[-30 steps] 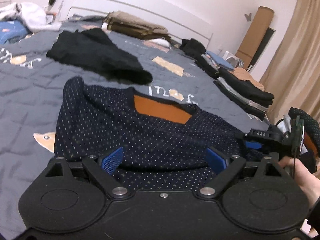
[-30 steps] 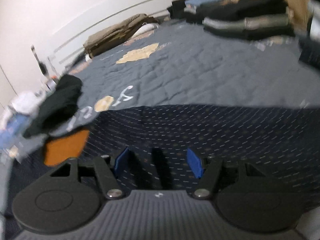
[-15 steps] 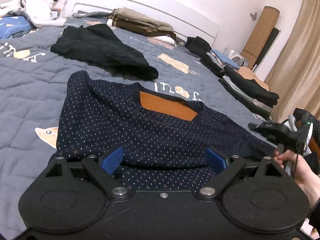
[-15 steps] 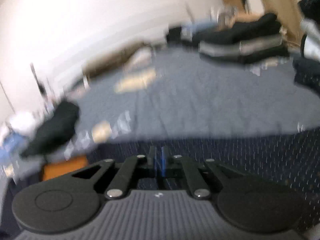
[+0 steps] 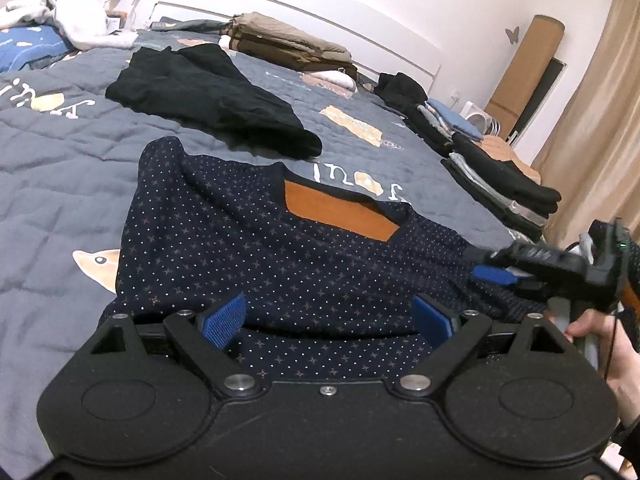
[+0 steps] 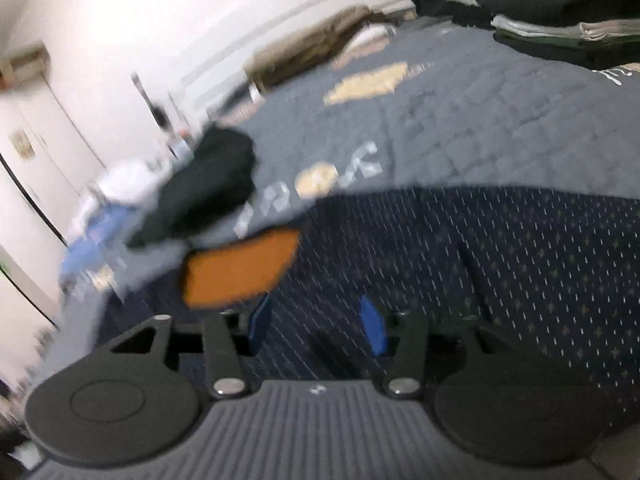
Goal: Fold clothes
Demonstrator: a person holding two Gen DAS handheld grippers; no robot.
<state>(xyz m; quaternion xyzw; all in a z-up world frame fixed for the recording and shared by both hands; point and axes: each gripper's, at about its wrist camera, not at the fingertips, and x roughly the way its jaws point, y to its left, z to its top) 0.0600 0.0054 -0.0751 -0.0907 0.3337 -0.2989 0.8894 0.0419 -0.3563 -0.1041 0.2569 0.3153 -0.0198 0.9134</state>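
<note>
A navy dotted sweater with an orange inner collar patch lies flat on the grey quilted bed. My left gripper hovers at the sweater's near edge, open wide, with cloth lying below and between its blue pads but not pinched. My right gripper is over the same sweater, close to the orange patch; its jaws are opening and nothing is pinched between them. In the left wrist view the right gripper reaches in from the right edge, held by a hand.
A black garment lies loose behind the sweater. Folded stacks line the bed's right side, and brown folded clothes sit by the headboard. White and blue bedding is piled at far left. A curtain hangs at right.
The right gripper's jaws shut fully, then parted again, and its view swung so the orange collar patch sits nearer the fingers. The left gripper kept still and open.
</note>
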